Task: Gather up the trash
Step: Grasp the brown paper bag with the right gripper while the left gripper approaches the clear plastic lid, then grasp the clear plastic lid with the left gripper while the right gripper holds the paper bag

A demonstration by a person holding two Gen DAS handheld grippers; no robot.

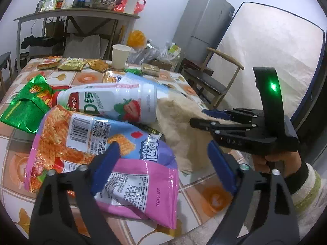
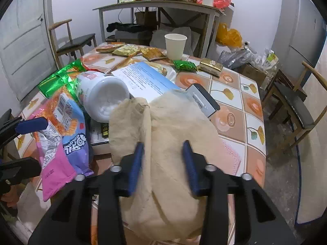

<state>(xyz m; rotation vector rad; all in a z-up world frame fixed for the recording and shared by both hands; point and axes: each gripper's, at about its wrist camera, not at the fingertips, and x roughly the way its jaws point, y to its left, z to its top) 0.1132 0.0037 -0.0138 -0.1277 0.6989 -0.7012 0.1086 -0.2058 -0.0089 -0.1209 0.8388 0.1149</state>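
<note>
Trash, near edge: a heap on the tiled table (image 2: 235,94) — pink snack bag (image 1: 114,163), white bottle (image 1: 114,102) lying on its side, green foil wrapper (image 1: 26,106), beige paper bag (image 2: 169,138).
Right gripper (image 2: 163,163): its blue pads sit either side of the paper bag with a fair gap between them; whether they already bite the paper I cannot tell, as the bag bulges over both.
Left gripper (image 1: 161,163): spread wide over the near end of the snack bag, one pad lying across it, nothing pinched.
Step in hand: likely taking up the paper bag as the receptacle while the left goes for the snack bag.
Risk, bag: thin slack paper may slide from the pads or tear if only one layer is caught.
Risk, bottle: it rests against the snack bag and paper bag; pulling either could set it rolling towards the table edge.
Risk, snack bag: slick film, flat on the cloth; the pads could skate off.
Writing, snack bag: a barcode, a square code, small print panels and a date reading about "2025 10 09"; the brand lettering is too warped to read.
Writing, bottle: a strawberry picture and large green characters, not legible.
Farther off: paper cup (image 2: 175,45), small snack packets (image 2: 126,50), blue-printed box (image 2: 147,79).
Beyond: cluttered side table (image 2: 163,5), grey fridge (image 1: 202,24), wooden chair (image 2: 292,98).
</note>
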